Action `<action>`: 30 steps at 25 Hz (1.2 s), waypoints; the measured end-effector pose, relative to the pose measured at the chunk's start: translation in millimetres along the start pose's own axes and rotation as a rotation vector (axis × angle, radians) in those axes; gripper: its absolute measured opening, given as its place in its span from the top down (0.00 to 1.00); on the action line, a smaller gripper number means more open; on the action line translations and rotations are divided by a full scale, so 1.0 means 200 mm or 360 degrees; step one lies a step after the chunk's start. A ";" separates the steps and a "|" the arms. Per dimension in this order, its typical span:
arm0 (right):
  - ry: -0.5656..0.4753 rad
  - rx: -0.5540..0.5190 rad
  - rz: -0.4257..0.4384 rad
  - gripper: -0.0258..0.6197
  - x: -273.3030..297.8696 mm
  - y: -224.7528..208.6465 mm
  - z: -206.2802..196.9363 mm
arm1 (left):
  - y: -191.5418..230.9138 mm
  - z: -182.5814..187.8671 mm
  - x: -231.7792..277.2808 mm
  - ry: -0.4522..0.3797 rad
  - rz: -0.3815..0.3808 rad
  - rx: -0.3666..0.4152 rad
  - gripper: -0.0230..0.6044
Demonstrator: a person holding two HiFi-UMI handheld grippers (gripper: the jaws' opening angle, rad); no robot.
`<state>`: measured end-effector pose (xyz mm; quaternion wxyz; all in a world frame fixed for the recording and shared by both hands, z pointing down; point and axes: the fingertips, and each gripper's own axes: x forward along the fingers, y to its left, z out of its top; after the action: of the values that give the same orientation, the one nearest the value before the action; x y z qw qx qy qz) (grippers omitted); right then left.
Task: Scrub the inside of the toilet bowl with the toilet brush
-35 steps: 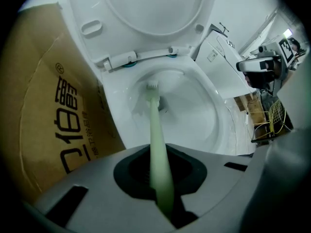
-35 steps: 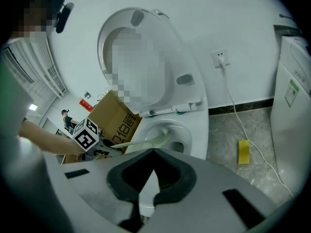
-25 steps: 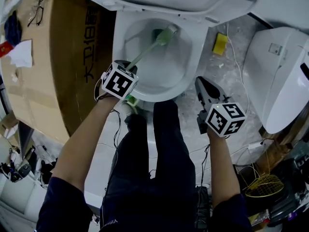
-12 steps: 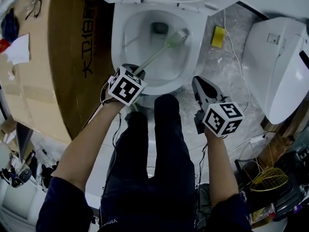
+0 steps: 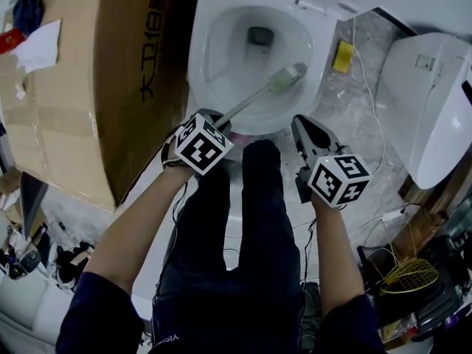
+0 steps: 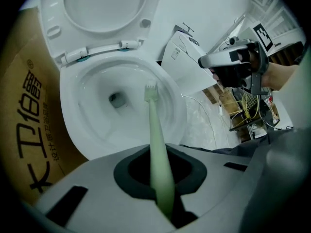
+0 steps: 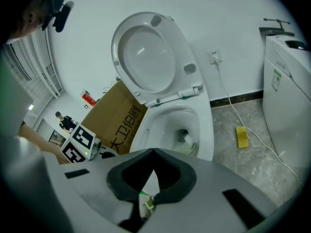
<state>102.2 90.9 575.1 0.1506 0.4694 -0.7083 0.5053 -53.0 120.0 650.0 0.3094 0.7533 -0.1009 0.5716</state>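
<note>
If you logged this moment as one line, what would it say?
left gripper: shut on brush | brush: head inside bowl | right gripper: shut, empty, outside bowl | phase: scrubbing

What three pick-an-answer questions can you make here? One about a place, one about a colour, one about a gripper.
1. Where is the head of the toilet brush? A in a bucket; B inside the toilet bowl; C in a sink.
2. What colour is the sponge on the floor? A yellow; B blue; C red.
3. The left gripper is: A open and empty; B shut on the toilet brush; C shut on the sponge.
Answers: B, the bristles sit within the bowl's rim; A, it shows yellow beside the toilet; B, its jaws clamp the green handle.
</note>
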 end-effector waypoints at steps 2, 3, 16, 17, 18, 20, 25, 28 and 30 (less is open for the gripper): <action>0.0006 -0.0009 0.0011 0.95 0.02 0.04 -0.02 | -0.01 -0.06 -0.01 0.0017 -0.0008 0.0020 0.89; 0.0009 -0.0013 0.0017 0.95 0.03 0.06 -0.04 | -0.02 -0.10 -0.01 0.0030 -0.0011 0.0027 0.89; 0.0056 -0.0047 0.0069 0.95 0.09 0.22 -0.16 | 0.01 -0.36 -0.09 0.0144 0.0002 0.0006 0.89; 0.0057 -0.0050 0.0073 0.95 0.09 0.22 -0.16 | 0.02 -0.37 -0.10 0.0153 0.0010 0.0003 0.89; 0.0057 -0.0053 0.0077 0.95 0.10 0.23 -0.16 | 0.04 -0.38 -0.11 0.0162 0.0020 0.0000 0.89; 0.0061 -0.0057 0.0088 0.95 0.11 0.24 -0.15 | 0.08 -0.41 -0.13 0.0178 0.0041 -0.0012 0.89; 0.0085 -0.0071 0.0108 0.95 0.14 0.24 -0.14 | 0.21 -0.46 -0.19 0.0197 0.0114 -0.0075 0.89; 0.0102 -0.0082 0.0111 0.95 0.16 0.22 -0.12 | 0.29 -0.45 -0.22 0.0191 0.0160 -0.0120 0.89; 0.0117 -0.0088 0.0111 0.95 0.17 0.20 -0.11 | 0.33 -0.44 -0.23 0.0184 0.0182 -0.0149 0.89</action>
<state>45.4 93.5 585.0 0.1718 0.4212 -0.7318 0.5075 -171.0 109.9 643.9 0.3164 0.6967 -0.1523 0.6255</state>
